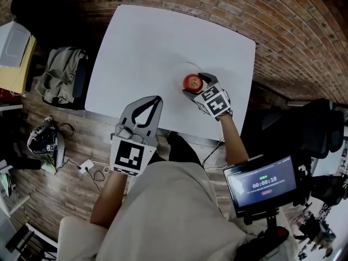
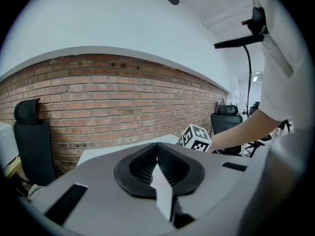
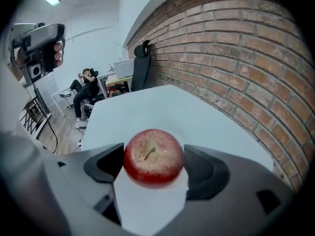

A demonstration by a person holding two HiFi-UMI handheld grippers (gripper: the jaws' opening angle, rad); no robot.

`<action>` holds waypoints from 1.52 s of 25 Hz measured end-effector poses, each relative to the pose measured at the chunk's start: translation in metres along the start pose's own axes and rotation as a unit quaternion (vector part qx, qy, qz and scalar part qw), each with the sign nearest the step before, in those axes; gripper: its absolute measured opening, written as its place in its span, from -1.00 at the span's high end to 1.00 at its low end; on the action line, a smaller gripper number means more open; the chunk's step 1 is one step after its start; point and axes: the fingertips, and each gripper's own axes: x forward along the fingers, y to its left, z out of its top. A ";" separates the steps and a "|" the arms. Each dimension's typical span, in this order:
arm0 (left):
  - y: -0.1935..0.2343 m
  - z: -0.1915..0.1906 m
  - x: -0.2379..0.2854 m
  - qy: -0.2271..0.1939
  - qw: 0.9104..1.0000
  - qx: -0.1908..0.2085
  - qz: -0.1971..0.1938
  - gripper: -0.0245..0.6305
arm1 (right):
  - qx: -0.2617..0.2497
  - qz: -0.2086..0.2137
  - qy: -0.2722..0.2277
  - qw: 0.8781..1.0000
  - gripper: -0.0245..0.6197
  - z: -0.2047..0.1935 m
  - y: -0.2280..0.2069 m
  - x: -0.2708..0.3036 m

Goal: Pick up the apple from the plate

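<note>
Clamped across the middle, seemingly ready for lifting.
Nearest, pressed shut on nothing and parked at the white table [image 1: 147, 42] edge, out of the way: grey left gripper [image 1: 157, 98]. Farther out, pinched at its widest by grey right gripper [image 1: 197, 85] against slipping: round red apple [image 3: 153, 156], apparently resting on faint white plate [image 1: 178, 75].

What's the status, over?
Left gripper shut, empty. Right gripper shut on apple, at the plate. Nothing in the way.

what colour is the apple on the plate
Red, with pale speckling on top: the apple shows best in the right gripper view.
</note>
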 end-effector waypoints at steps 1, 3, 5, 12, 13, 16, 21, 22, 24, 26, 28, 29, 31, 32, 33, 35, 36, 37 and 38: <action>0.000 0.001 -0.001 -0.002 1.000 0.001 -0.001 0.91 | -0.001 -0.002 -0.001 1.000 -0.21 0.001 0.001 -0.003; 0.000 0.002 -0.002 -0.005 1.000 0.002 -0.002 0.91 | -0.002 -0.006 -0.003 1.000 -0.21 0.002 0.004 -0.008; 0.000 0.004 -0.005 -0.008 1.000 0.004 -0.003 0.91 | 0.000 -0.010 -0.003 1.000 -0.21 0.003 0.007 -0.013; -0.004 0.007 -0.015 -0.017 1.000 0.011 -0.008 0.91 | 0.006 -0.024 -0.014 1.000 -0.21 0.008 0.019 -0.033; -0.005 0.008 -0.016 -0.019 1.000 0.012 -0.009 0.91 | 0.008 -0.026 -0.018 0.999 -0.21 0.009 0.020 -0.036; -0.007 0.011 -0.019 -0.024 1.000 0.016 -0.012 0.91 | 0.017 -0.033 -0.028 0.999 -0.21 0.014 0.023 -0.047; -0.009 0.014 -0.026 -0.032 0.999 0.022 -0.018 0.91 | 0.034 -0.046 -0.058 0.997 -0.21 0.026 0.033 -0.067; -0.010 0.014 -0.027 -0.033 0.999 0.024 -0.019 0.91 | 0.034 -0.049 -0.063 0.996 -0.21 0.029 0.035 -0.071; -0.012 0.016 -0.028 -0.037 0.999 0.026 -0.023 0.91 | 0.035 -0.056 -0.074 0.995 -0.21 0.034 0.038 -0.080; -0.014 0.019 -0.030 -0.041 0.998 0.030 -0.027 0.91 | 0.037 -0.063 -0.085 0.994 -0.21 0.038 0.041 -0.089; -0.017 0.021 -0.032 -0.044 0.998 0.036 -0.031 0.91 | 0.039 -0.068 -0.096 0.992 -0.21 0.042 0.044 -0.098; -0.018 0.022 -0.033 -0.046 0.998 0.039 -0.033 0.91 | 0.041 -0.069 -0.101 0.992 -0.21 0.044 0.046 -0.103; -0.020 0.025 -0.036 -0.048 0.997 0.044 -0.036 0.91 | 0.044 -0.071 -0.109 0.991 -0.21 0.045 0.052 -0.111; -0.021 0.026 -0.038 -0.050 0.997 0.046 -0.036 0.91 | 0.045 -0.073 -0.112 0.990 -0.21 0.046 0.054 -0.115; -0.021 0.028 -0.040 -0.052 0.997 0.048 -0.036 0.91 | 0.047 -0.075 -0.116 0.989 -0.21 0.046 0.057 -0.119; -0.020 0.031 -0.043 -0.056 0.996 0.052 -0.034 0.91 | 0.051 -0.079 -0.126 0.988 -0.21 0.047 0.060 -0.128; -0.019 0.033 -0.045 -0.058 0.996 0.054 -0.033 0.91 | 0.053 -0.081 -0.131 0.987 -0.21 0.048 0.061 -0.132; -0.017 0.035 -0.047 -0.060 0.996 0.055 -0.031 0.91 | 0.057 -0.082 -0.137 0.986 -0.21 0.049 0.063 -0.136; -0.015 0.037 -0.048 -0.063 0.996 0.056 -0.029 0.91 | 0.060 -0.084 -0.143 0.984 -0.21 0.051 0.065 -0.141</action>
